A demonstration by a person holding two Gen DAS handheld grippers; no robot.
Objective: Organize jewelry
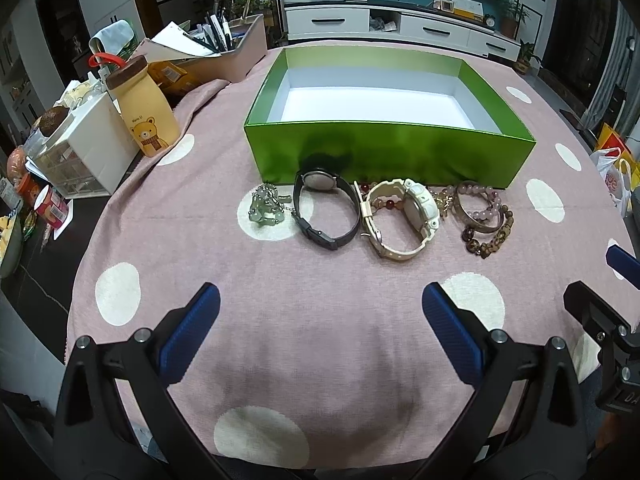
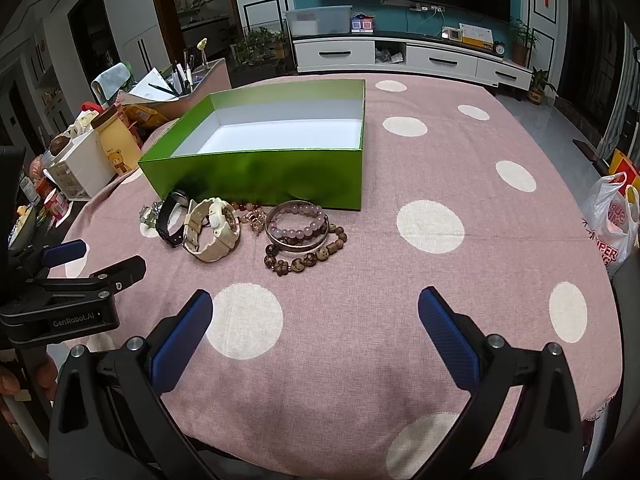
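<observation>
left gripper (image 1: 320, 312): closest thing in the left view, blue pads spread wide, nothing between them, hanging over bare pink cloth and lined up roughly with the two watches.

right gripper (image 2: 315, 320): same deal, jaws wide and empty, hovering over a cream dot and pointed at the bracelet pile.

tablecloth (image 2: 400, 300): pink with cream dots, soft-looking. My guess is a pad dragged low would catch and ruck it, pulling the whole row of jewelry along.

black watch (image 1: 326, 210): strap closed in a loop, lying near the left end of the row, just beside the cream one.

cream watch (image 1: 400, 216): chunky, propped on its side, a red bead string tucked behind it. Pinch the strap badly and it probably rolls.

green charm cluster (image 1: 264, 210): small beady tangle at the far left with a thin chain running toward the black watch. Can't tell if it's hooked onto it. If so, lifting one drags the other.

bracelet pile (image 2: 304, 236): pink beads, a metal bangle and brown beads overlapping. Biggest risk imo: grab one, get three, or the bangle slips out mid-carry.

gold piece (image 2: 256, 216): tiny, between cream watch and pile, too small to make out.

green box (image 2: 256, 178): open, white inside, nothing in it, right behind the row. The near wall is tall, so a low carry could clip it.
</observation>
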